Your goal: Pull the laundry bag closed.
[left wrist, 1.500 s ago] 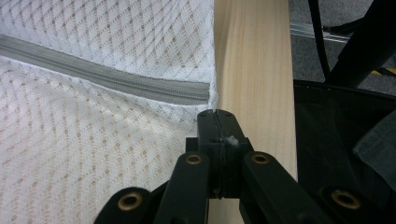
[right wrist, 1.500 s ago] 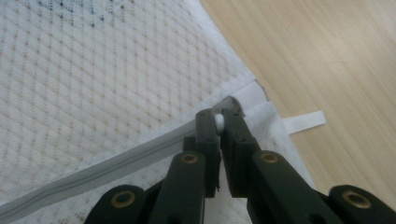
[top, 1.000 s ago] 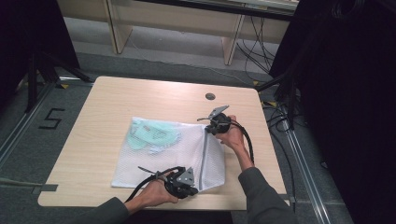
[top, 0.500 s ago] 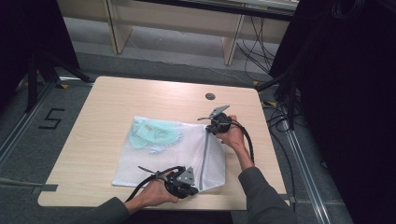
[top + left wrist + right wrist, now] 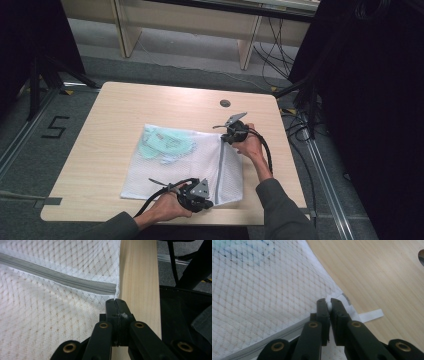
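- A white mesh laundry bag (image 5: 185, 165) lies flat on the near half of the wooden table (image 5: 125, 110), a little right of the middle.
- Pale green cloth (image 5: 165, 142) shows through the mesh at the bag's far left part.
- A grey zipper (image 5: 220, 167) runs from far to near along the right part of the bag.
- The left gripper (image 5: 207, 204) sits at the near right corner of the bag, close to the near table edge. In the left gripper view its jaws are pressed together, pinching the mesh edge (image 5: 117, 298) just beside the zipper's end (image 5: 110, 288).
- The right gripper (image 5: 223, 139) is at the far end of the zipper, by the bag's far right corner. In the right gripper view its jaws pinch a small white piece (image 5: 329, 305) at the bag's corner, with a narrow gap between them.
- A white ribbon tab (image 5: 372, 315) sticks out from that corner onto the bare wood.
- A small round dark disc (image 5: 225, 103) sits in the tabletop beyond the right gripper.
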Motion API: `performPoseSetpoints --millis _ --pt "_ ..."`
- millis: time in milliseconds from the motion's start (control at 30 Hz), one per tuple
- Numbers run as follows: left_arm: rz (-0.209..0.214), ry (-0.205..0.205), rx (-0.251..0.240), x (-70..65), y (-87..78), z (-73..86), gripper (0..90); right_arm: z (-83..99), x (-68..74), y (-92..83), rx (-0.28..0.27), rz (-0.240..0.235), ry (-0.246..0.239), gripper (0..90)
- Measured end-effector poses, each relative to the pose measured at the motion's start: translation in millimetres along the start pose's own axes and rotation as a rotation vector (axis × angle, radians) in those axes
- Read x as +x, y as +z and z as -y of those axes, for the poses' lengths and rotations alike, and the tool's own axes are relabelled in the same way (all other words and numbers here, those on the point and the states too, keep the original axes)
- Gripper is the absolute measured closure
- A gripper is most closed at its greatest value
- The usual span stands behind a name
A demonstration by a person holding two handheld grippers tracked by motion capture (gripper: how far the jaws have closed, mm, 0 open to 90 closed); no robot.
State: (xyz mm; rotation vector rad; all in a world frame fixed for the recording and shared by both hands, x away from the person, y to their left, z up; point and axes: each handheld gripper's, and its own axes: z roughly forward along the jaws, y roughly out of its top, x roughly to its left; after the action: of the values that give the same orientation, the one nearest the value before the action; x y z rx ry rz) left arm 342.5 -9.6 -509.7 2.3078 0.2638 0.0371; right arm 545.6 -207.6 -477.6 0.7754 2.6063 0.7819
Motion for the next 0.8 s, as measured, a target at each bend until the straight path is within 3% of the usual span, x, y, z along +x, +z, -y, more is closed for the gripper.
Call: performPoseSetpoints --millis 33,233,267,367,467,567,633,767,800 --pt "0.003 -0.019 0.001 -0.7 0.3 0.2 89.9 0.3 -1.2 -0.5 0.002 -0.007 -0.005 86.2" --pt "0.004 -0.011 -0.007 1.2 -1.2 -1.4 89.8 1.1 -0.5 -0.2 0.002 -0.015 0.016 84.8" --pt "0.006 -0.03 -0.01 0.6 -1.4 -1.3 89.8 1.2 0.0 -0.3 0.009 -0.015 0.025 83.8" --pt "0.007 -0.031 -0.013 0.6 -1.5 -1.5 89.7 2.4 -1.6 -0.7 0.007 -0.012 0.025 82.6" --pt "0.009 -0.04 -0.021 1.7 -2.4 -1.9 88.8 2.7 -2.6 -2.4 -0.003 -0.011 0.039 76.2" --pt "0.023 -0.065 -0.045 3.3 -5.5 -3.5 81.8 2.2 -2.4 -4.5 -0.013 -0.004 0.051 71.3" --pt "0.017 -0.056 -0.051 3.3 -9.4 -5.1 77.7 1.2 -3.0 -8.8 0.0 -0.031 0.064 66.7" --pt "0.026 -0.074 -0.08 4.1 -19.8 -8.3 70.8 -2.0 -0.4 -16.0 -0.053 -0.029 0.069 61.7" --pt "0.021 -0.075 -0.083 4.9 -22.3 -8.3 69.0 -3.3 1.1 -19.8 -0.044 -0.031 0.086 60.3"
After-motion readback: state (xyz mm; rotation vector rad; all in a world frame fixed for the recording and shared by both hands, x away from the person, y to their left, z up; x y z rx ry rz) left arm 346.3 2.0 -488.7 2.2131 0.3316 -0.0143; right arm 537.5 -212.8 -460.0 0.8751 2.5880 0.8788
